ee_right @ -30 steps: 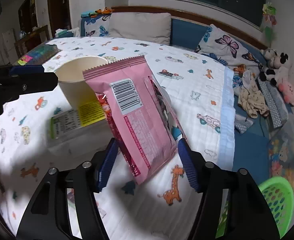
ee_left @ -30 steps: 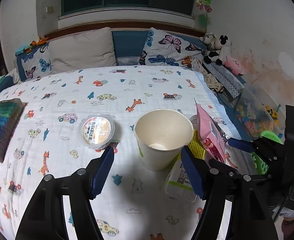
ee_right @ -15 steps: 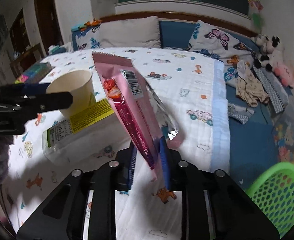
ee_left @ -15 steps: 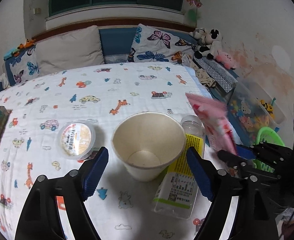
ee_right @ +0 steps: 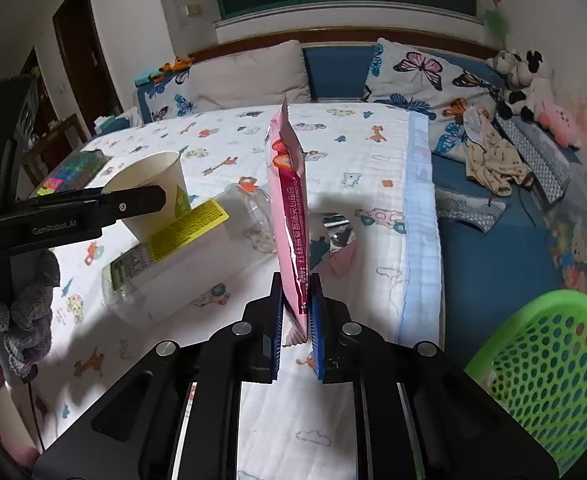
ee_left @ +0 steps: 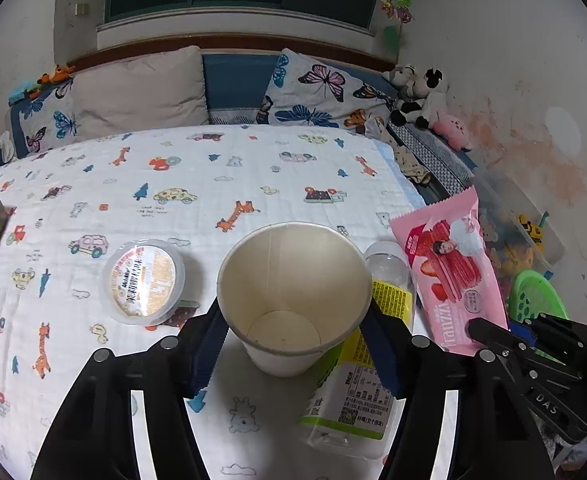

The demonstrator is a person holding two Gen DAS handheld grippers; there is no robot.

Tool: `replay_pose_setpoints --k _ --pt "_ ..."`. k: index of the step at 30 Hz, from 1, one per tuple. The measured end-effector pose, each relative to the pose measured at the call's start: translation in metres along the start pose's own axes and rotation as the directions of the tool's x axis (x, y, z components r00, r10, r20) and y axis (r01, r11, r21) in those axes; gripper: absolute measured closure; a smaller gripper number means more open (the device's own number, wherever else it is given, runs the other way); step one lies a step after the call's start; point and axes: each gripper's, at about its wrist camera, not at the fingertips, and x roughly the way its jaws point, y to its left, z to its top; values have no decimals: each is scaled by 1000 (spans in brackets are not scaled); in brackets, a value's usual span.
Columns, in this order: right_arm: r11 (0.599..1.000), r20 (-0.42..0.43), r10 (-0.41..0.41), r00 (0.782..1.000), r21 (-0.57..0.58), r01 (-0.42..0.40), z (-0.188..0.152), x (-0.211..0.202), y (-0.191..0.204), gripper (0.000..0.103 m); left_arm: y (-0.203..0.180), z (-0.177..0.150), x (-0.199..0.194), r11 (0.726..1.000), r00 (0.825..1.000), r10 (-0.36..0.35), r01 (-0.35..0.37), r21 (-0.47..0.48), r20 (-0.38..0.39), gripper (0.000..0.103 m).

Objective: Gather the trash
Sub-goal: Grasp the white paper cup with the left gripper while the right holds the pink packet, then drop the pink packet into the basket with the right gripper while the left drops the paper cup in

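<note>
Paper cup [ee_left: 291, 296]: stands upright near the bed's front edge, mouth open; its inside shows only a bare bottom.
Left gripper [ee_left: 293, 344]: jaws spread wide, one blue pad on each side of the paper cup at its wall; whether the pads press it, I cannot tell.
Plastic bottle [ee_left: 357, 384]: lies on its side just right of the paper cup, touching it, yellow-and-green label up; clear, with nothing seen inside.
Sealed tub [ee_left: 143, 282]: round, printed lid on, just left of the paper cup on the bed; contents hidden.
Pink snack wrapper [ee_right: 289, 216]: held upright and edge-on above the bed's front right corner, clear of the sheet.
Right gripper [ee_right: 295, 332]: pads closed narrowly on the wrapper's lower end.
Green basket [ee_right: 545, 364]: perforated, on the floor off the bed's right edge, near the front; what shows of its inside holds nothing.
Bed [ee_left: 213, 184]: white sheet printed with cars and giraffes, pillows at the far edge.
Clear storage box [ee_left: 513, 236]: beside the wall, right of the bed, holding toys.
</note>
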Motion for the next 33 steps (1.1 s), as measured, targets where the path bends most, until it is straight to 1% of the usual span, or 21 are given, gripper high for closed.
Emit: replay_pose_setpoints --k 5,8,19,23,26,29,33 --pt "1000 13 3 1000 21 -3 -4 -11 0 91 0 3 -18 1000 999 7 -6 -3 40 43" --pt "999 28 0 1000 37 -1 -7 -23 -1 91 -8 4 -35 1000 997 5 -6 20 75 43" --pt "995 90 -43 995 90 35 -20 -73 -12 92 -47 7 -82 993 986 -53 35 112 157 43" --pt "991 106 -73 992 116 61 -29 -92 -21 92 -62 6 -89 989 984 -81 59 136 160 43" --pt "987 115 -102 988 137 86 -37 -105 -29 92 -78 3 -93 984 982 -116 93 153 150 43" --pt "978 117 -145 983 166 124 -47 -120 -44 92 -95 -1 -92 976 980 -150 125 177 134 43" --pt "958 108 -220 969 210 194 -62 -140 -70 92 -123 -8 -86 964 977 -186 160 213 105 43"
